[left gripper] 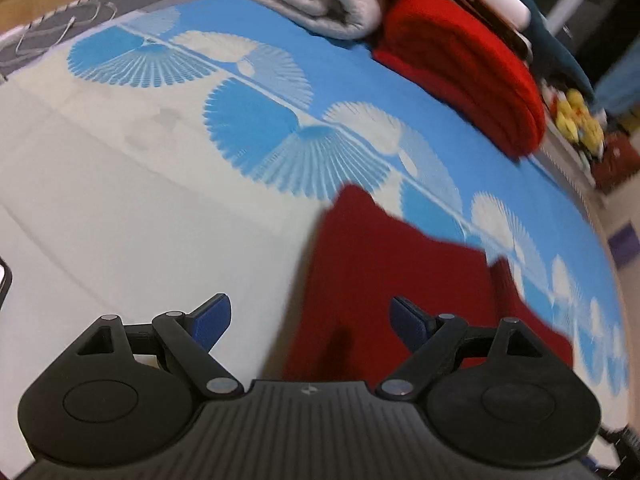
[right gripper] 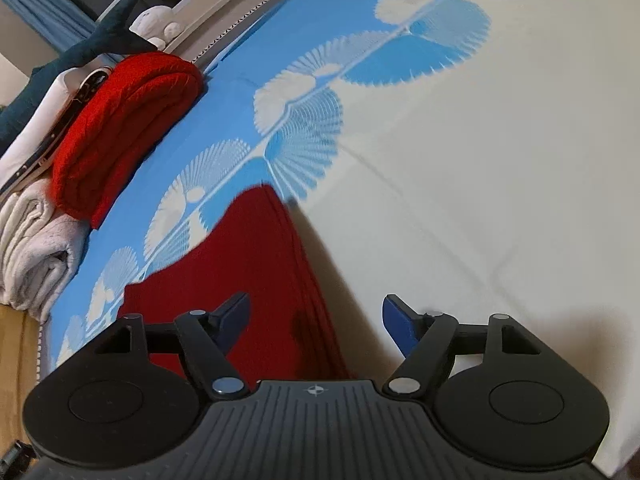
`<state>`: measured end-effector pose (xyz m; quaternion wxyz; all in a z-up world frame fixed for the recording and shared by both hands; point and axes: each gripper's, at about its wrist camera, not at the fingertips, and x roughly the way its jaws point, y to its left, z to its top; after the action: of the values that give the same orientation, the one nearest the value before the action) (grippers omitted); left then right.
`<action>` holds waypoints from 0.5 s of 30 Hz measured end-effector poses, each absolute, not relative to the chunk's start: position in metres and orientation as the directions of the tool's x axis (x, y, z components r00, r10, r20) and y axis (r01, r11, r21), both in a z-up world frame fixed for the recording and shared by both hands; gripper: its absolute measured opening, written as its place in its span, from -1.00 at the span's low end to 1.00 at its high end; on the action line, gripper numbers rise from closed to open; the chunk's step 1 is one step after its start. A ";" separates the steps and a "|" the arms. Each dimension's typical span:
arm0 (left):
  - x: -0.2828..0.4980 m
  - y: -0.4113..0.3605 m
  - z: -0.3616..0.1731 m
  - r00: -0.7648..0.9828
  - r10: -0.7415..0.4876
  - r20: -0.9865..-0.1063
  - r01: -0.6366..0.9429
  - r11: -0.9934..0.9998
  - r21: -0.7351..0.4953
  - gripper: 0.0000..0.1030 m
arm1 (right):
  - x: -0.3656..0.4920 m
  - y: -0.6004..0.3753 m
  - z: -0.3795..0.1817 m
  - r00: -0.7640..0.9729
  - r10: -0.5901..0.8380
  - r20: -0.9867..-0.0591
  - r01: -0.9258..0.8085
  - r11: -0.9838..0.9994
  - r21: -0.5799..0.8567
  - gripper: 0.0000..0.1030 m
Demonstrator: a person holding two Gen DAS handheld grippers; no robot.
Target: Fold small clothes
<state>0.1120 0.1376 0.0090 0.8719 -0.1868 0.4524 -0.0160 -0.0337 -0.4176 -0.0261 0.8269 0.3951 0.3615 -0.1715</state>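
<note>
Both my left tongs [left gripper: 310,320] and right tongs [right gripper: 316,320] hang apart, empty; I'd pinch the dark red garment [left gripper: 384,280] near its corners (evenly), then fold.

Bright, even indoor light — soft shadows, motion blur, strong fisheye-bent edges.

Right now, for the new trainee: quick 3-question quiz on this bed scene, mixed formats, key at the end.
1. True or false: the left tongs are shut on the dark red garment.
2. What lies nearest the grey folded blanket? A) bright red folded knit B) yellow plush toys C) a laptop
3. Fill in: the right tongs are ____.

Key: 1 false, both tongs hang open over it; 2 A; 3 open.
</note>
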 end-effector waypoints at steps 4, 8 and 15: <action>0.093 0.118 0.003 0.624 -0.148 -0.768 -0.106 0.957 -0.270 0.79 | -0.042 -0.401 -0.025 0.683 -0.041 -0.729 0.585 0.629 0.512 0.45; 0.088 0.107 -0.007 0.659 -0.063 -0.750 -0.092 0.982 -0.164 0.88 | -0.046 -0.387 -0.027 0.701 -0.132 -0.701 0.616 0.608 0.501 0.46; 0.102 0.076 -0.016 0.674 -0.038 -0.737 0.055 0.998 -0.002 0.86 | -0.015 -0.373 -0.033 0.672 -0.168 -0.721 0.575 0.733 0.364 0.46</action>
<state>0.1025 0.0759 -0.0157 0.9149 0.0103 0.4027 -0.0255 -0.0147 -0.3726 -0.0329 0.8651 0.2957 0.3435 -0.2147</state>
